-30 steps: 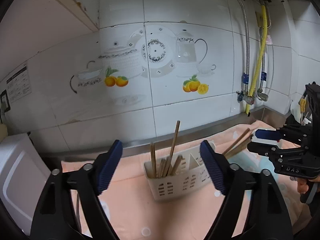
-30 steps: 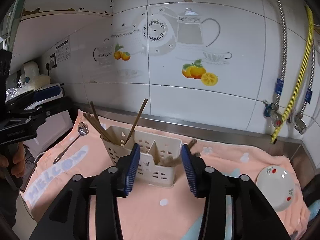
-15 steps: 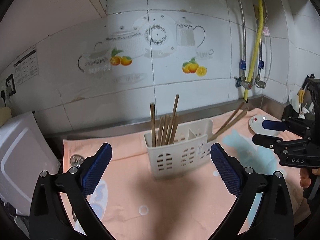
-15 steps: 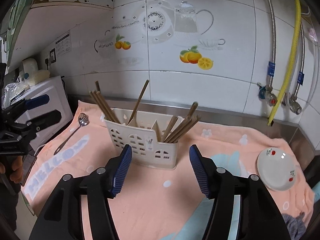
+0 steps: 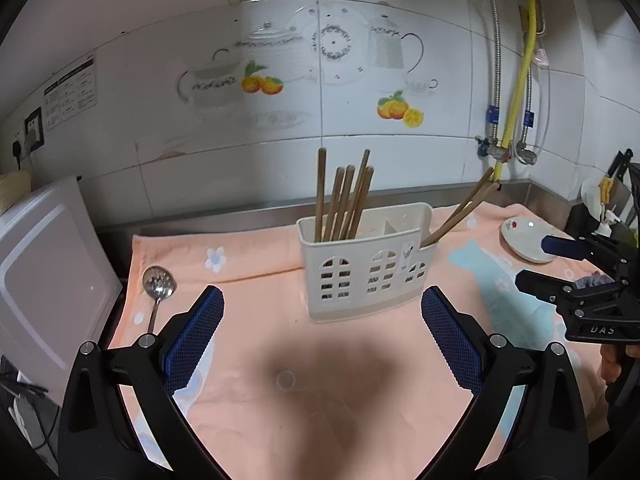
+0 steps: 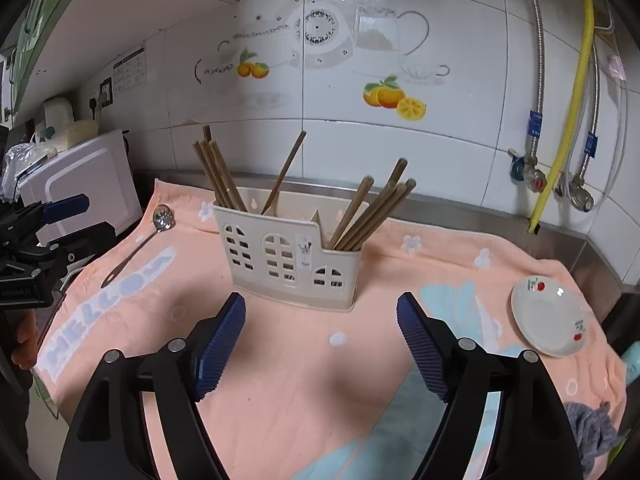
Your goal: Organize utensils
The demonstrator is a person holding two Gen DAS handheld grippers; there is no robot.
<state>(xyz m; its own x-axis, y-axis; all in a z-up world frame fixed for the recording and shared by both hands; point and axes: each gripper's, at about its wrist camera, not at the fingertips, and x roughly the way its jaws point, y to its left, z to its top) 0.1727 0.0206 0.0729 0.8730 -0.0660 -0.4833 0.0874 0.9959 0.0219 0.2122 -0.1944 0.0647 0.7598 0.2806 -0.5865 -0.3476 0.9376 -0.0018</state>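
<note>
A cream utensil caddy (image 5: 366,264) (image 6: 288,256) stands on the peach towel (image 5: 320,380) (image 6: 280,360). Several wooden chopsticks (image 5: 344,200) (image 6: 218,176) stand in its left compartment and several more (image 5: 460,212) (image 6: 372,216) lean out of its right one. A metal slotted spoon (image 5: 158,292) (image 6: 140,240) lies on the towel at the left. My left gripper (image 5: 322,336) (image 6: 68,216) is open and empty, short of the caddy. My right gripper (image 6: 322,340) (image 5: 536,260) is open and empty, also short of the caddy.
A small white dish (image 5: 526,238) (image 6: 550,320) sits on the towel at the right. A white appliance (image 5: 40,264) (image 6: 80,184) stands at the left. Pipes and valves (image 6: 560,184) run down the tiled wall. A grey cloth (image 6: 592,432) lies at the right front.
Both grippers have pulled back from the caddy and opened wider. The chopsticks in the right compartment were between the right gripper's fingers and now stand free in the caddy.
</note>
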